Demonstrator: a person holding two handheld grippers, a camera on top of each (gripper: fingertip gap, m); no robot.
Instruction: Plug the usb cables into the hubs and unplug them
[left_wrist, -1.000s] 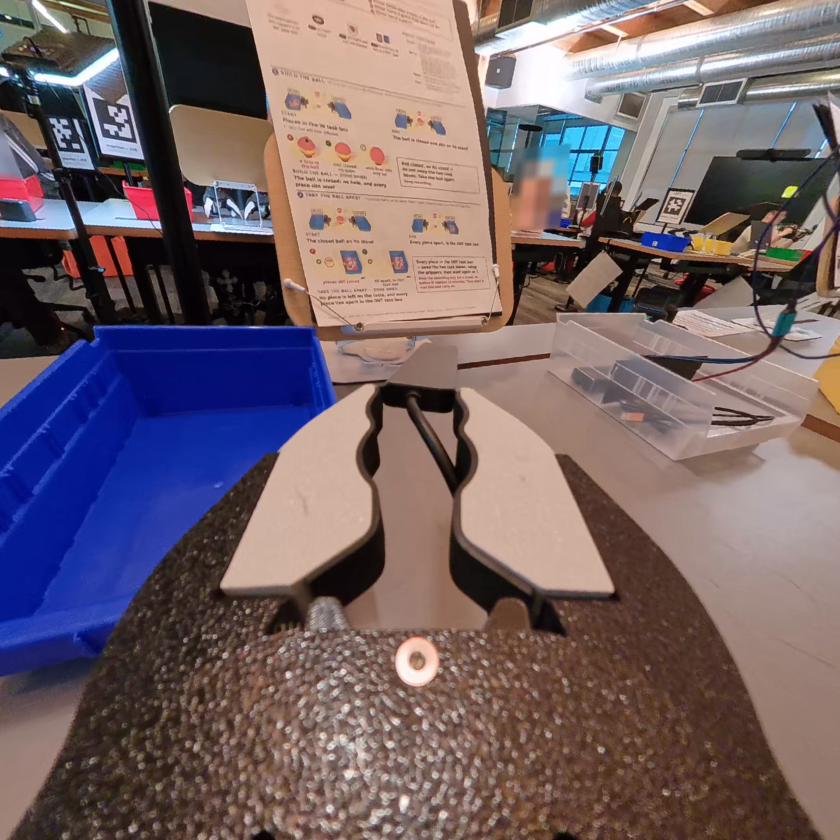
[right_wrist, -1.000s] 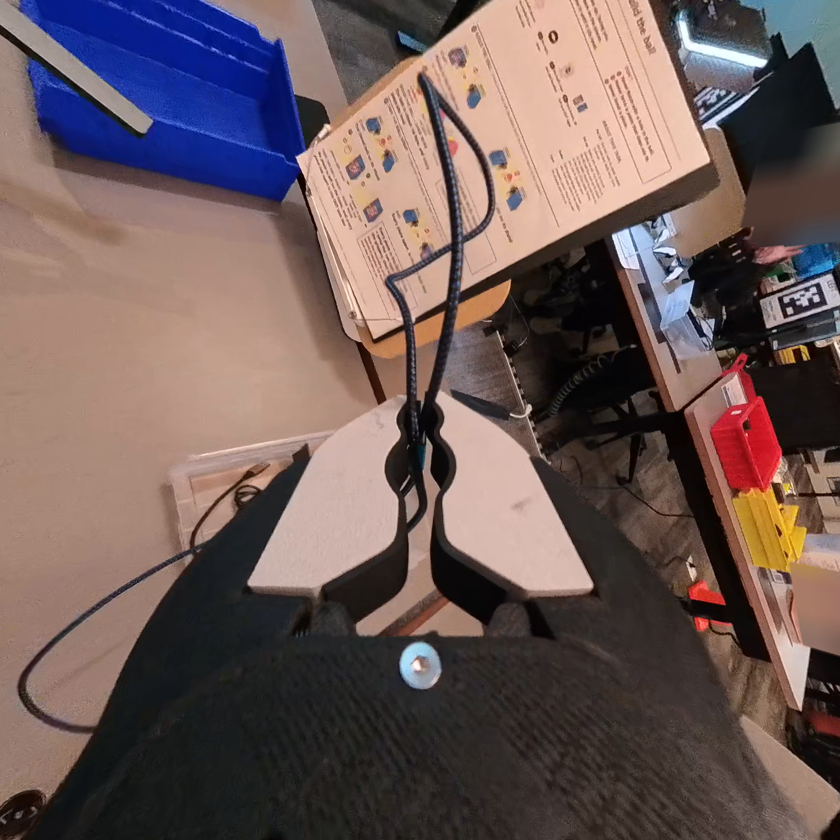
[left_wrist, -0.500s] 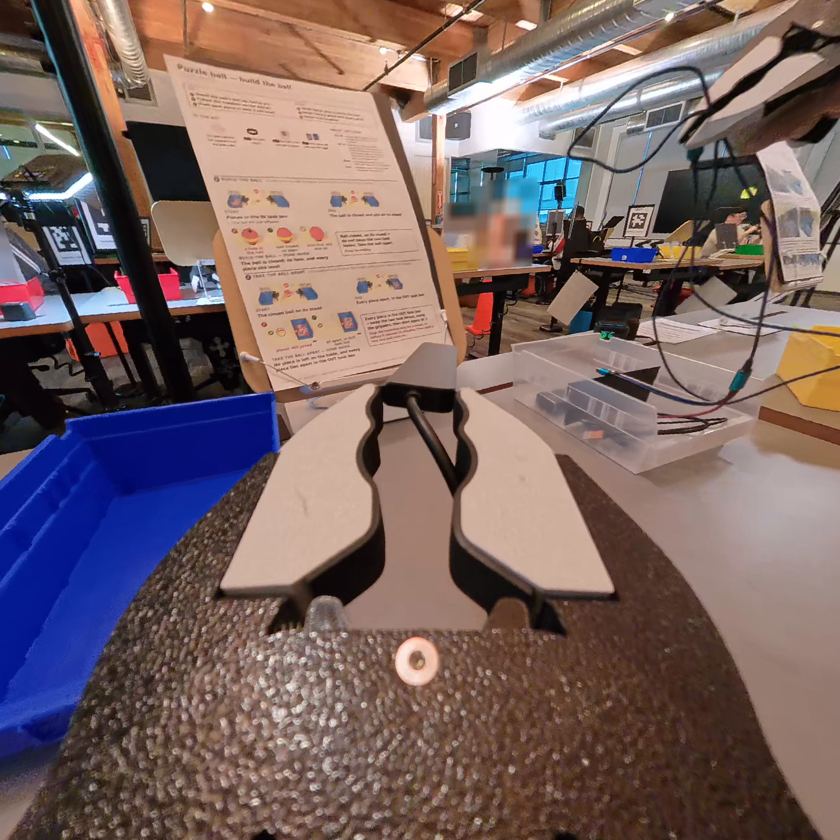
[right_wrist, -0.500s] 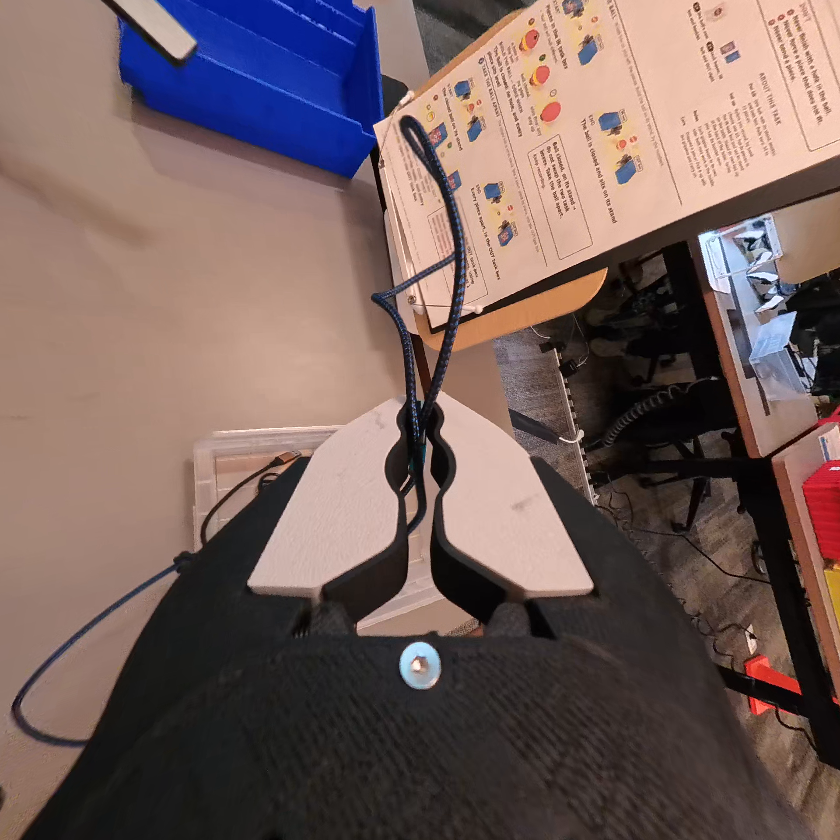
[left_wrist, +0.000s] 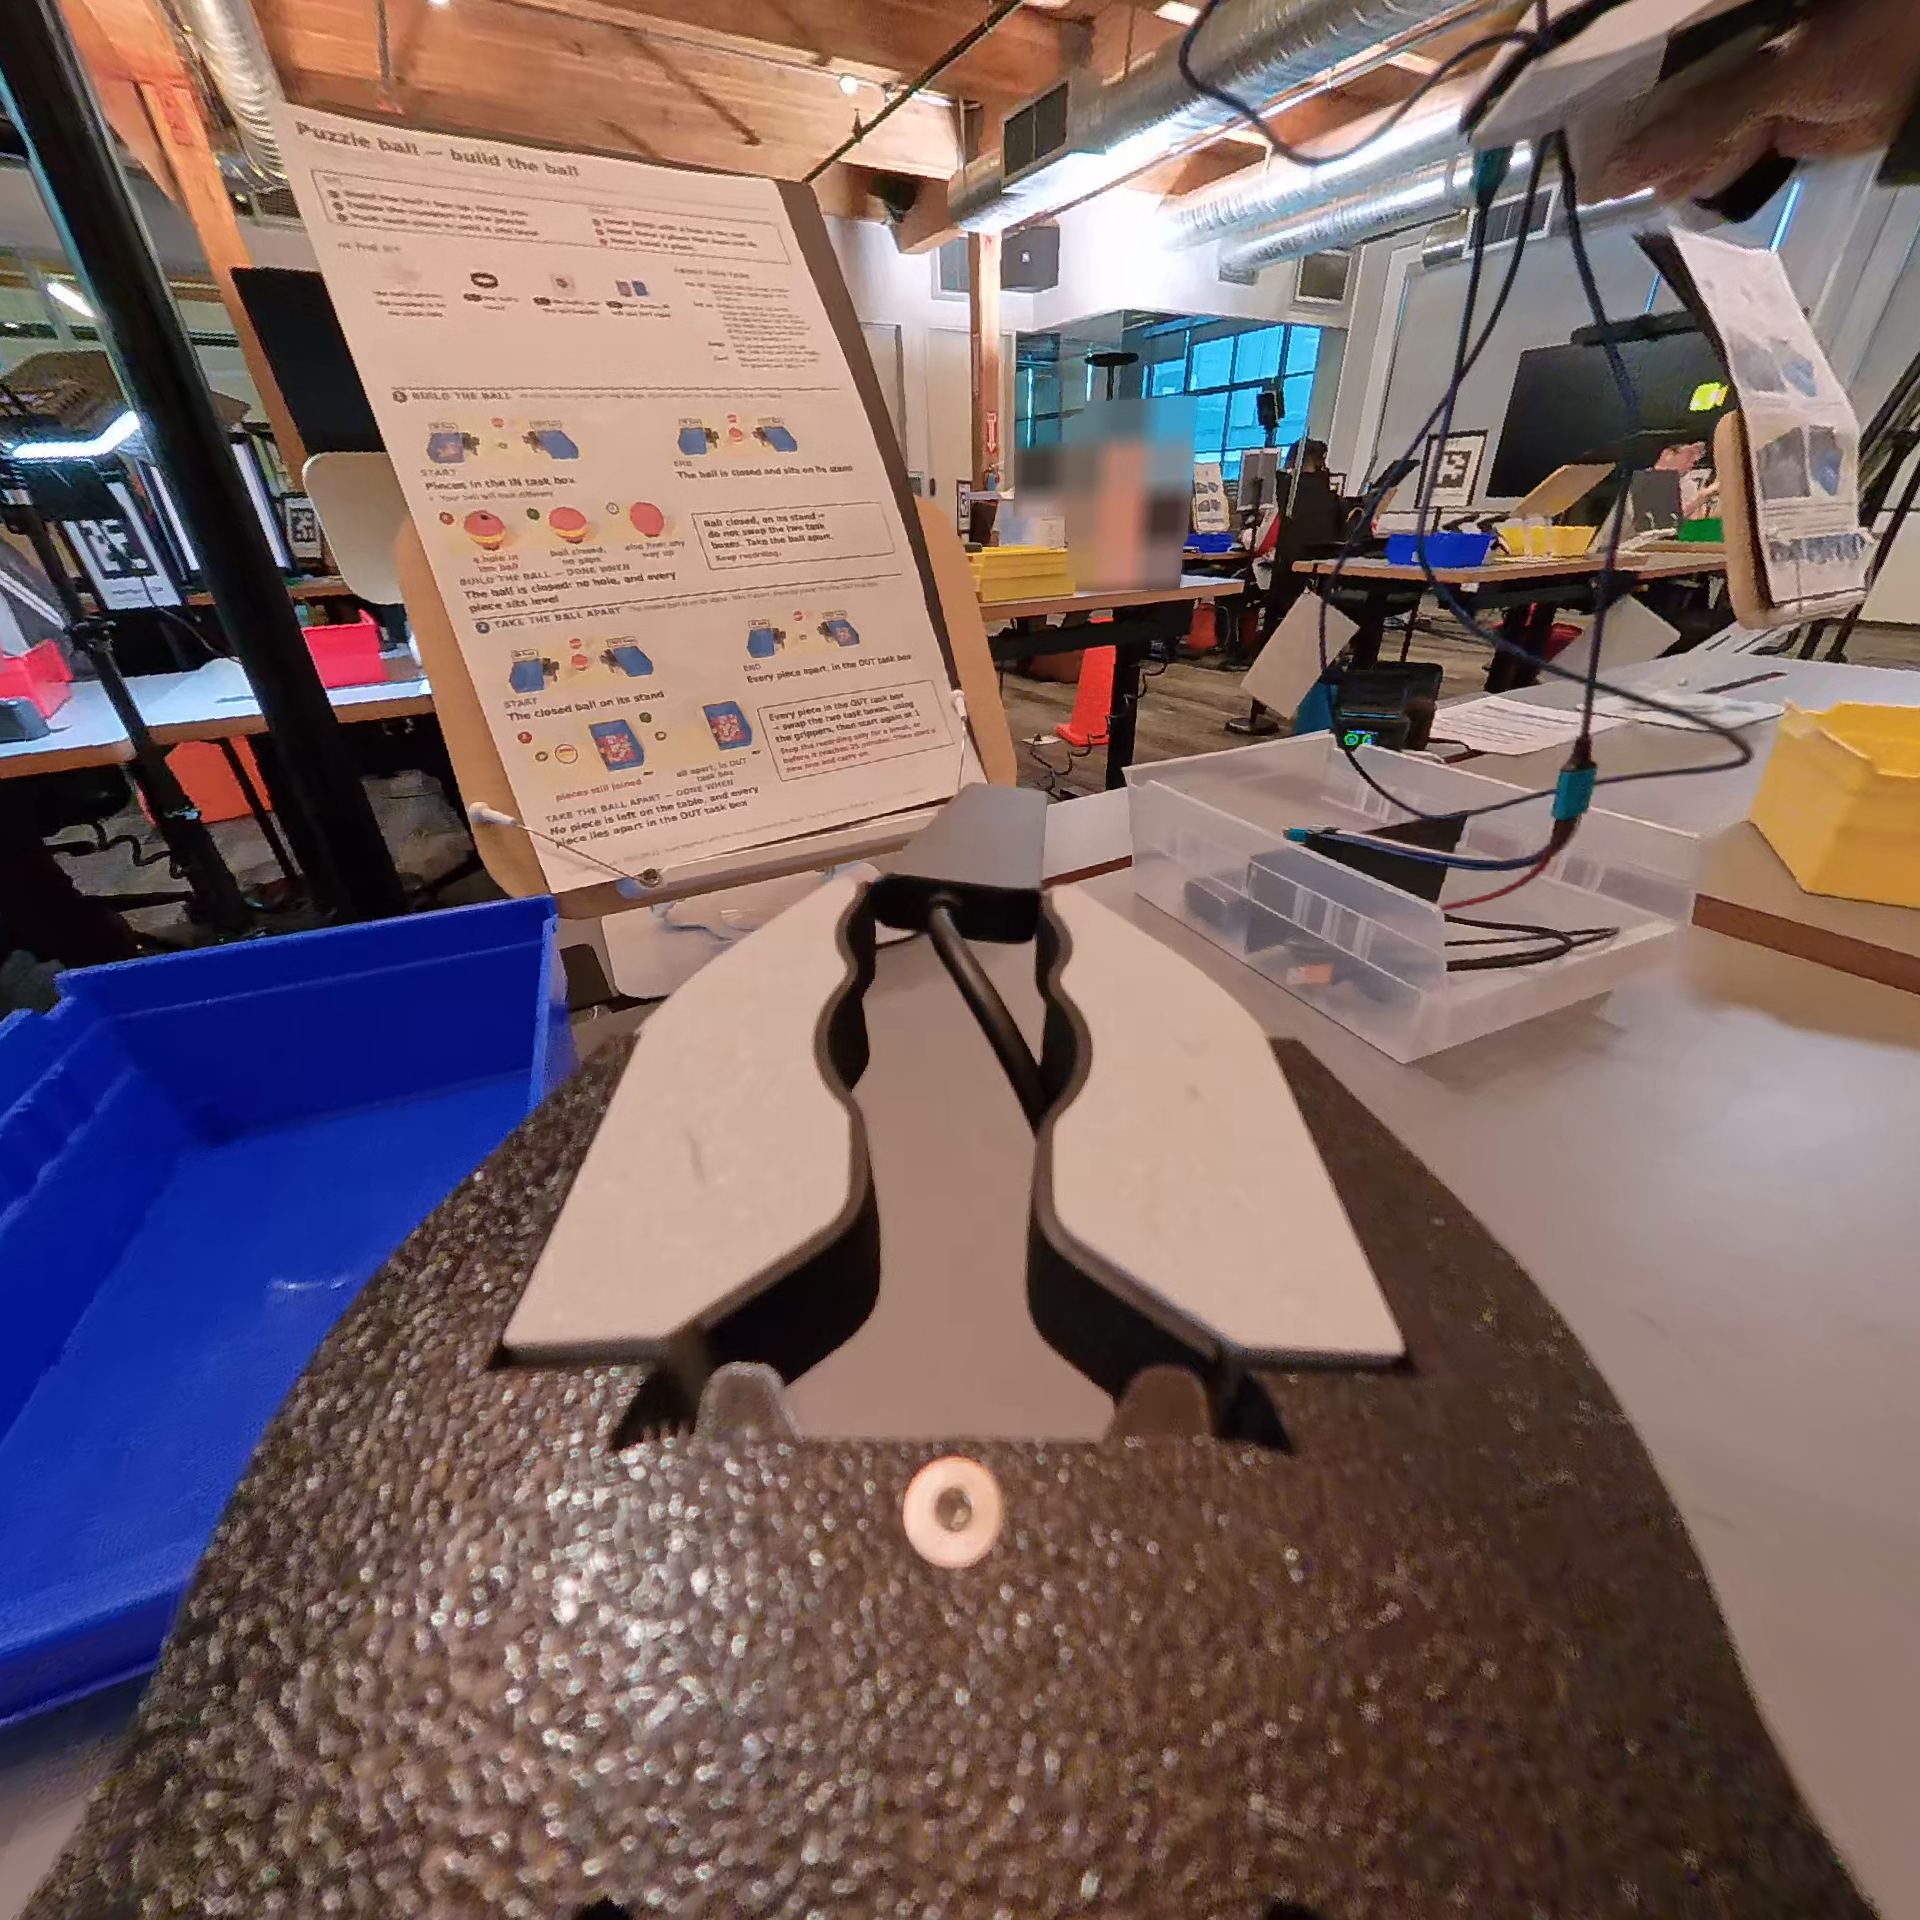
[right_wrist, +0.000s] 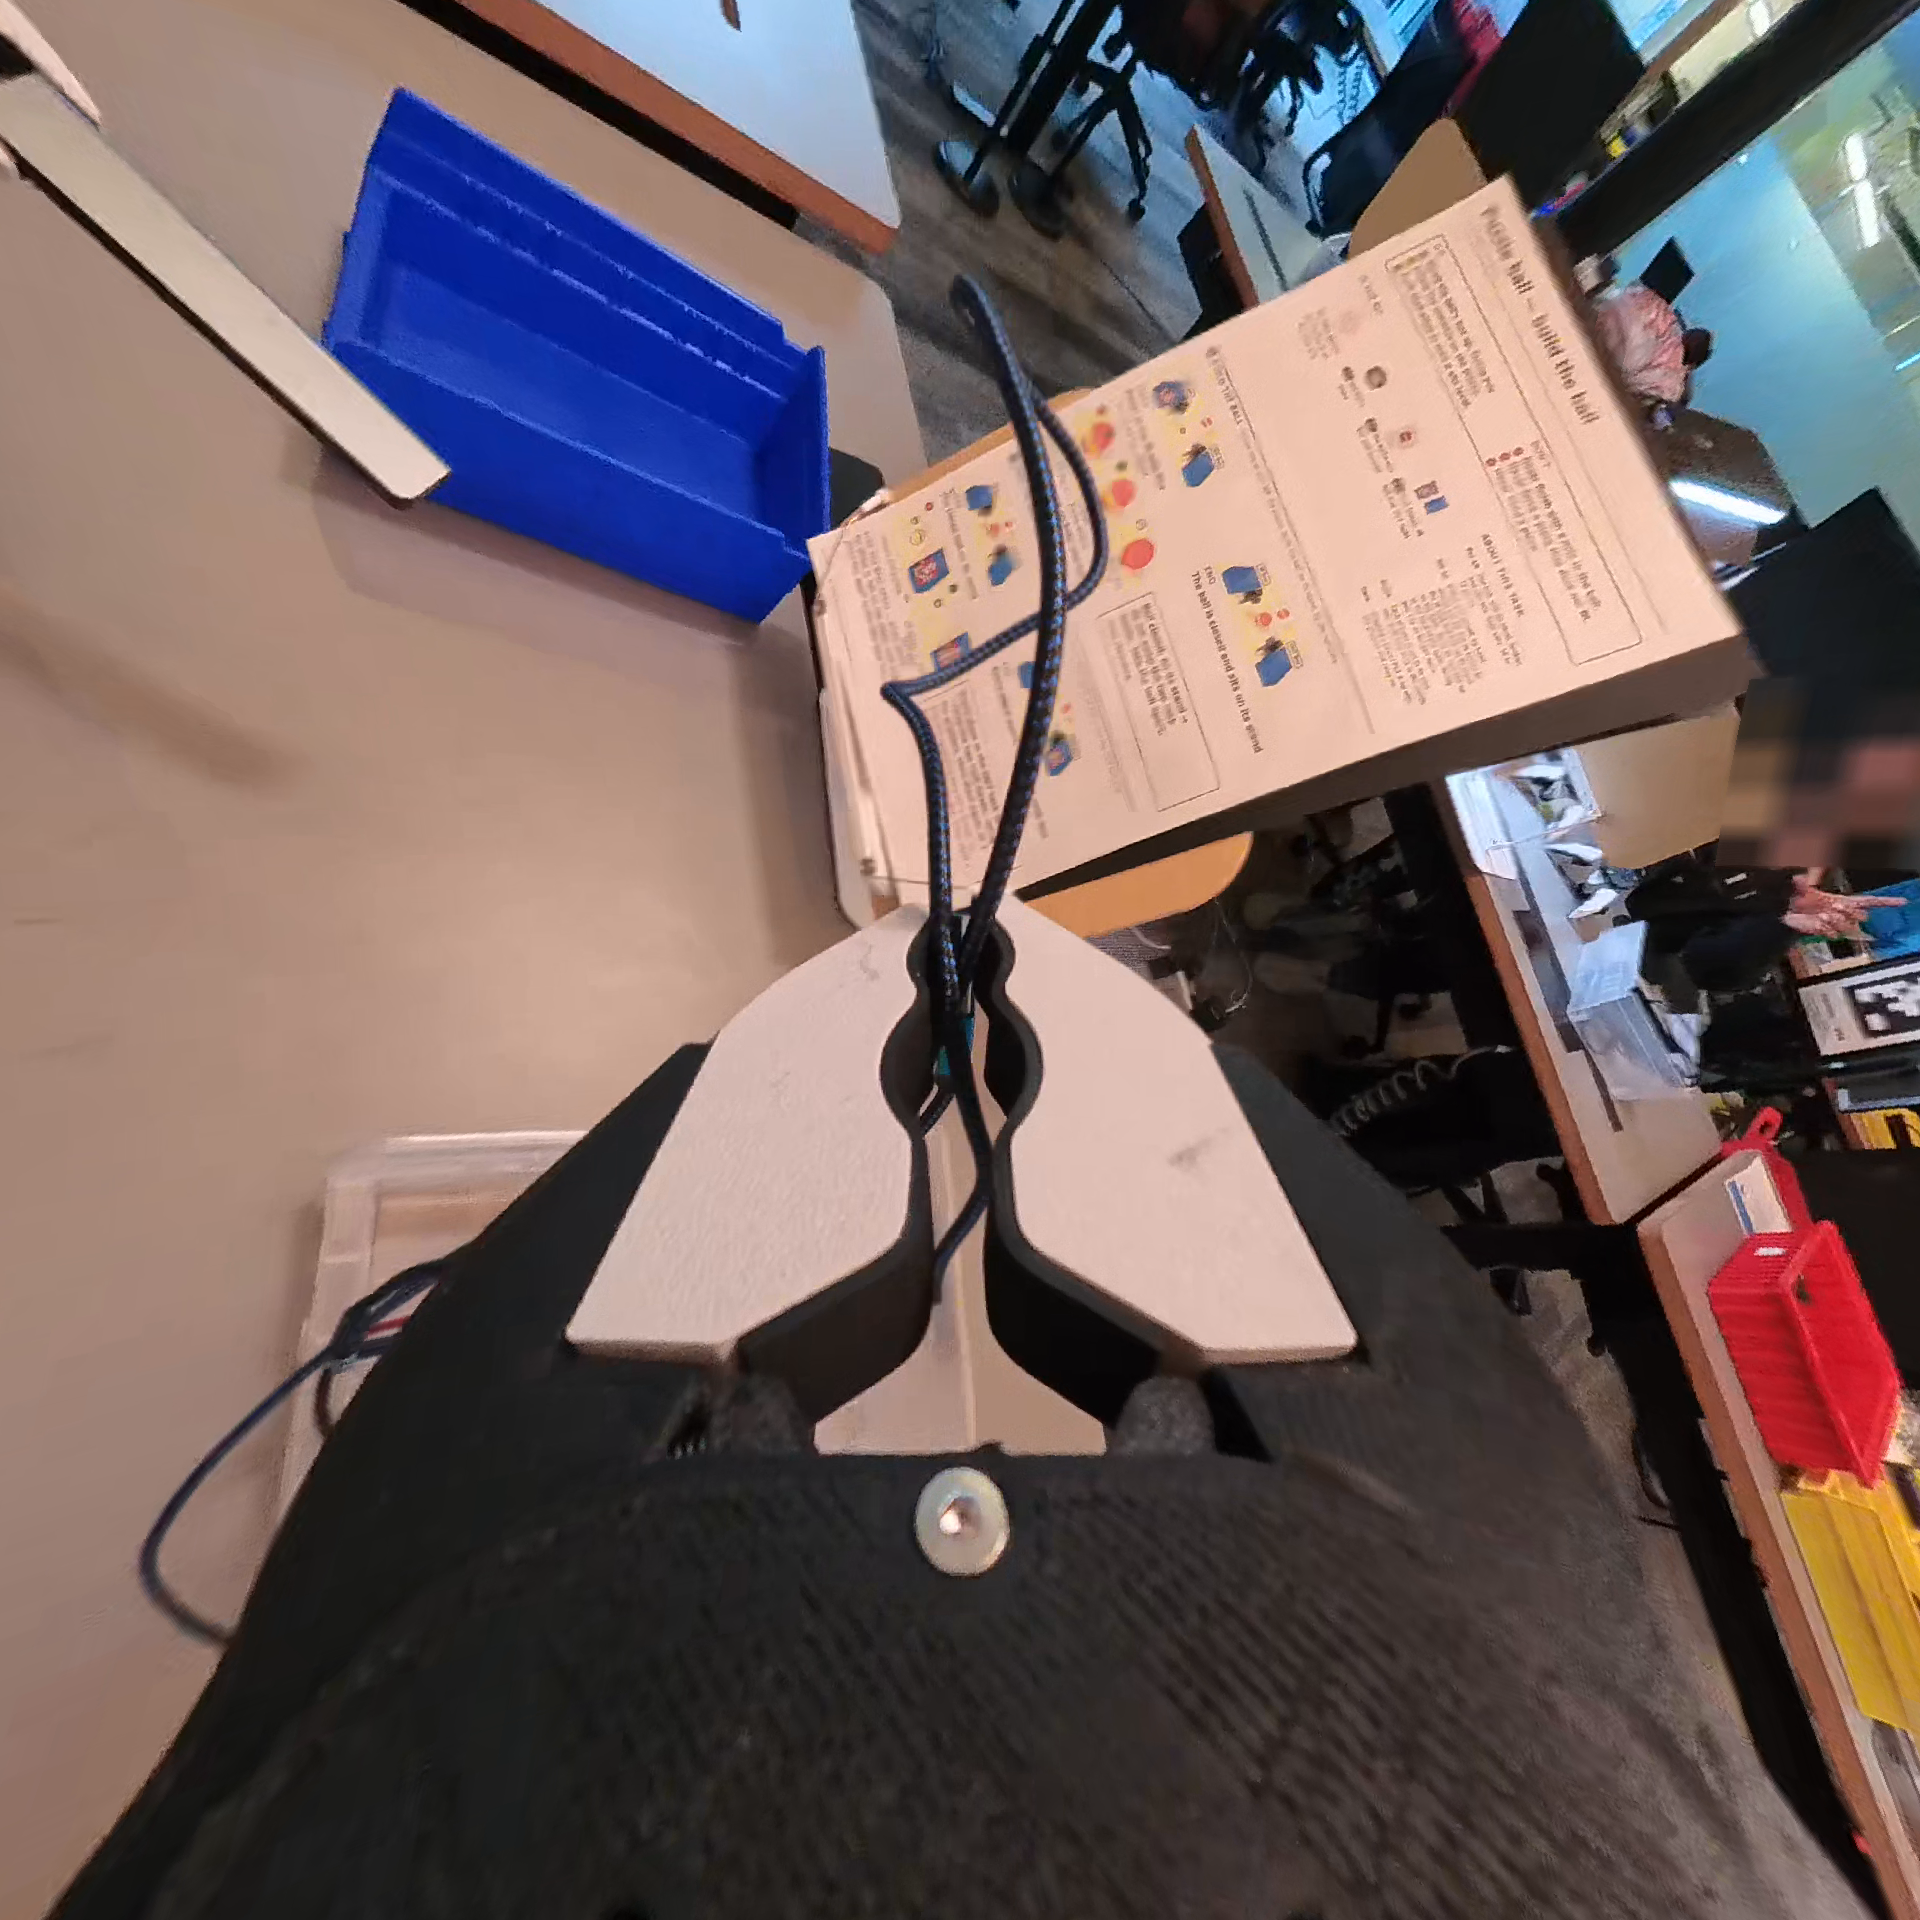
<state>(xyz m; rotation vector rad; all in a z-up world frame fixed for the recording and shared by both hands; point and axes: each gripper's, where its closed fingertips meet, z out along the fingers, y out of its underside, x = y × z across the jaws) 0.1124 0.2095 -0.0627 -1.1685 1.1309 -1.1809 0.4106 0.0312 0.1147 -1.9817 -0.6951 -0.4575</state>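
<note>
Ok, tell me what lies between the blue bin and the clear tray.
In the left wrist view, the left claw, shut on the grey hub, hangs between blue bin and clear tray; the instruction board stands behind that gap.

An open-plan lab or workshop, probably: exposed ceiling ducts (left_wrist: 1195, 94), rows of far worktables (left_wrist: 1496, 571) with coloured bins (left_wrist: 1023, 571) (fiducial markers (left_wrist: 1460, 468) posted), and a propped instruction sheet (left_wrist: 623, 499).

Blue bin (left_wrist: 260, 1122) beside propped instruction sheet (left_wrist: 623, 499); yellow bin (left_wrist: 1839, 810) far right.
</note>
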